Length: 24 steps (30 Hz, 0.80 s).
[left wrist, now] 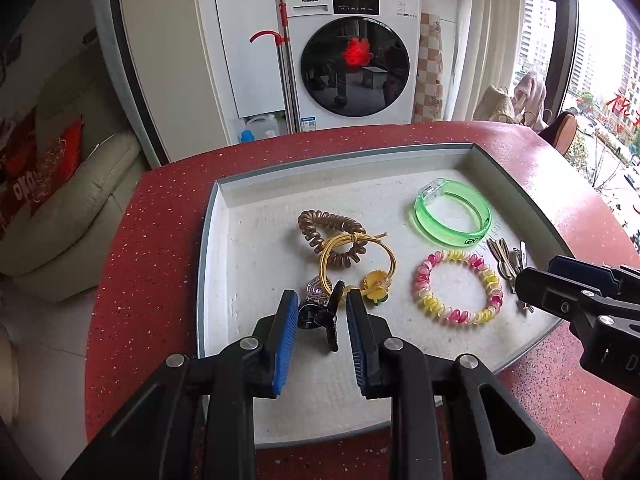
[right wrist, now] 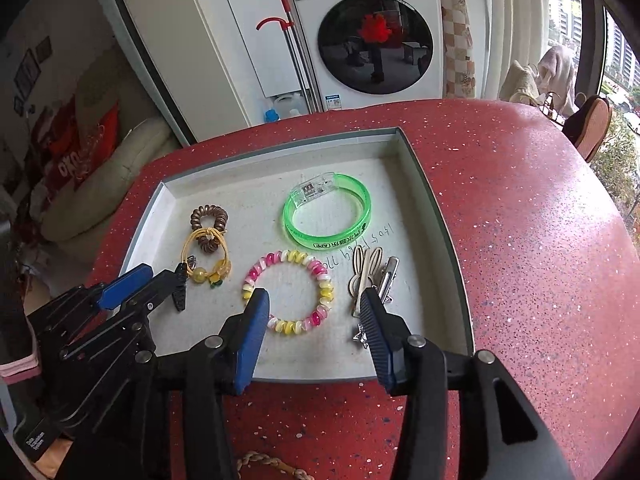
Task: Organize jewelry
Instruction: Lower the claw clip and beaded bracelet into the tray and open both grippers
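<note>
A shallow grey tray (left wrist: 216,216) (right wrist: 440,216) on the red table holds a green bangle (left wrist: 452,216) (right wrist: 326,212), a pink-yellow spiral bracelet (left wrist: 460,286) (right wrist: 288,292), a brown spiral tie (left wrist: 332,236) (right wrist: 208,228), a yellow elastic tie with a charm (left wrist: 360,264) (right wrist: 208,264) and metal hair clips (left wrist: 506,260) (right wrist: 372,276). My left gripper (left wrist: 322,312) (right wrist: 154,280) is open around a black claw clip (left wrist: 320,316) (right wrist: 180,286) that rests on the tray. My right gripper (right wrist: 316,308) (left wrist: 532,284) is open above the bracelet and the clips, holding nothing.
The red speckled table (right wrist: 520,240) extends to the right of the tray. A braided cord (right wrist: 268,464) lies at the table's near edge. A washing machine (left wrist: 352,56) and a sofa (left wrist: 72,208) stand beyond the table.
</note>
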{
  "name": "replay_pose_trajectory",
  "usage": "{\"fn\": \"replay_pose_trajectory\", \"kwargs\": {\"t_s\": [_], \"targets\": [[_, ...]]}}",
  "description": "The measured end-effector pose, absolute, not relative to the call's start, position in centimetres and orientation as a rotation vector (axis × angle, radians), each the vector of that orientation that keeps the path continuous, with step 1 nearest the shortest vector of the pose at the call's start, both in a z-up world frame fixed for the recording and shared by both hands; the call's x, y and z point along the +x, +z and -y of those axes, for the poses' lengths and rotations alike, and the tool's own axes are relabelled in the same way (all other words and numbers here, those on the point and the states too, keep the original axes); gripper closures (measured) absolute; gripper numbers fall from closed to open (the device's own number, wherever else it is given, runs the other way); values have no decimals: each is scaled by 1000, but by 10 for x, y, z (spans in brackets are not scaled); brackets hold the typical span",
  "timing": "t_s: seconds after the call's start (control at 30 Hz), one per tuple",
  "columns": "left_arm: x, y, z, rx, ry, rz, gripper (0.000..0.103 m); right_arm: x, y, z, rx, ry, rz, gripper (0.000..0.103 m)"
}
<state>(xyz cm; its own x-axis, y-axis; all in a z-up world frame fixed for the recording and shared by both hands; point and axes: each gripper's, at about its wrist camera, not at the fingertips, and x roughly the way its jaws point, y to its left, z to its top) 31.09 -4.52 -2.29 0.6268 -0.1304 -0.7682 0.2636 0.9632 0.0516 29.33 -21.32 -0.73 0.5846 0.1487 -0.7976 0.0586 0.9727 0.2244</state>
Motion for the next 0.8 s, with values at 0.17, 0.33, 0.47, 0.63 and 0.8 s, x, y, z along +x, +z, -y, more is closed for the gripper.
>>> {"fn": "replay_pose_trajectory", "kwargs": {"t_s": [0.17, 0.33, 0.47, 0.63, 0.8], "targets": [[304, -14, 47, 169, -222, -834, 59, 285, -2, 215, 247, 54, -939, 52], [290, 1, 40, 149, -190, -761, 0, 277, 4, 216, 242, 53, -931, 52], [281, 10, 39, 164, -196, -743, 0, 272, 4, 216, 242, 50, -934, 51], [272, 12, 30, 137, -197, -758, 0, 264, 8, 214, 244, 55, -932, 51], [261, 9, 21, 119, -196, -779, 0, 255, 10, 211, 247, 67, -926, 44]]}}
